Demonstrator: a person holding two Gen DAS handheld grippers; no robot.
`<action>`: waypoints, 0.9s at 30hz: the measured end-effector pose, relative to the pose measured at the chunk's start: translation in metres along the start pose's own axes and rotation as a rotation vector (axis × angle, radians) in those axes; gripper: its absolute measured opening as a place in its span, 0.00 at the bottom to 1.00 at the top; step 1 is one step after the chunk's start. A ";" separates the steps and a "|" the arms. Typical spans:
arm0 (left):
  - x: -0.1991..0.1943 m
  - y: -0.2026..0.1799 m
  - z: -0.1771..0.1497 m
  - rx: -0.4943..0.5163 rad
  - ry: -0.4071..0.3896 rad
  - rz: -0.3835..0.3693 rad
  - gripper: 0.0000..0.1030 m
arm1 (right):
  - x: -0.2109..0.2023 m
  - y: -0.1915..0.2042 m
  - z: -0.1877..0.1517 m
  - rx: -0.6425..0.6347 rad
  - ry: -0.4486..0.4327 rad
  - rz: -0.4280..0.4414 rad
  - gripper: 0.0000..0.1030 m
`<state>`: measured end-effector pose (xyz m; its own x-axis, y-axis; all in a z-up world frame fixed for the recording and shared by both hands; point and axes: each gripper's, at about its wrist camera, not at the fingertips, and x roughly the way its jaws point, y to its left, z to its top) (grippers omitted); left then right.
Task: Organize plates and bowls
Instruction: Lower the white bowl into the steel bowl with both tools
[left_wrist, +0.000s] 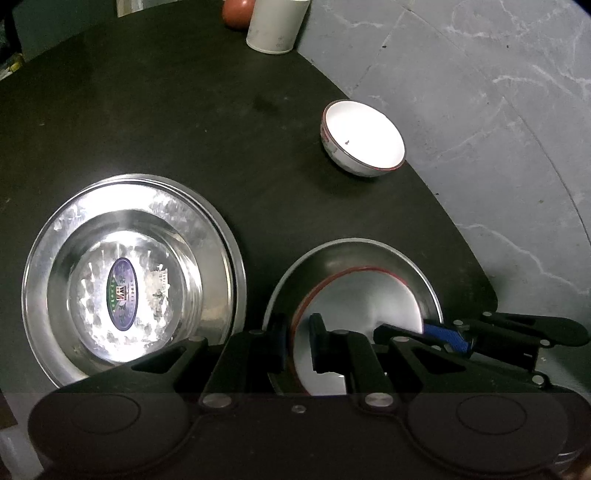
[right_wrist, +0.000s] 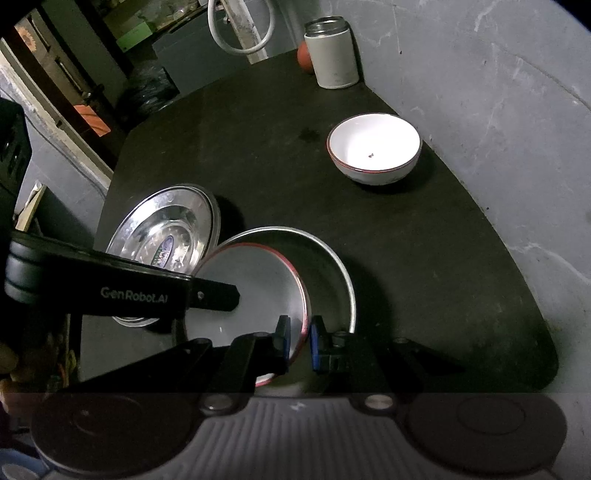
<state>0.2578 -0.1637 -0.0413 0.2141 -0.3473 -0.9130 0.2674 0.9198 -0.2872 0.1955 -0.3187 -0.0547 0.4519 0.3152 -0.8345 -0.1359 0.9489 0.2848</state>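
A white bowl with a red rim (left_wrist: 365, 302) (right_wrist: 255, 291) leans tilted inside a steel bowl (left_wrist: 369, 254) (right_wrist: 332, 266) at the near edge of the dark table (left_wrist: 184, 110). My left gripper (left_wrist: 298, 341) is shut on the tilted bowl's left rim. The right gripper (right_wrist: 299, 339) pinches the opposite side of that rim between its blue pads. A stack of steel plates (left_wrist: 133, 280) (right_wrist: 166, 236) lies to the left. A second red-rimmed white bowl (left_wrist: 364, 138) (right_wrist: 375, 147) stands upright farther back, near the table's right edge.
A white canister (left_wrist: 277, 26) (right_wrist: 334, 55) and a reddish-brown ball (left_wrist: 236, 13) (right_wrist: 304, 55) sit at the table's far edge. The table's curved right edge drops to a grey marbled floor (left_wrist: 480, 110). Shelves and clutter stand beyond the left side.
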 end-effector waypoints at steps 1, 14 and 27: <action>0.000 0.000 0.000 0.000 0.000 0.001 0.13 | 0.000 -0.001 0.000 0.000 0.001 0.002 0.13; -0.001 0.001 0.002 -0.013 0.000 -0.004 0.14 | 0.002 -0.005 0.002 -0.026 0.013 0.022 0.14; 0.000 -0.002 0.004 -0.018 0.002 0.007 0.16 | 0.002 -0.009 0.006 -0.061 0.024 0.041 0.14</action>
<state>0.2614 -0.1661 -0.0394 0.2137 -0.3403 -0.9157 0.2488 0.9254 -0.2859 0.2030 -0.3263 -0.0561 0.4236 0.3531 -0.8342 -0.2074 0.9343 0.2901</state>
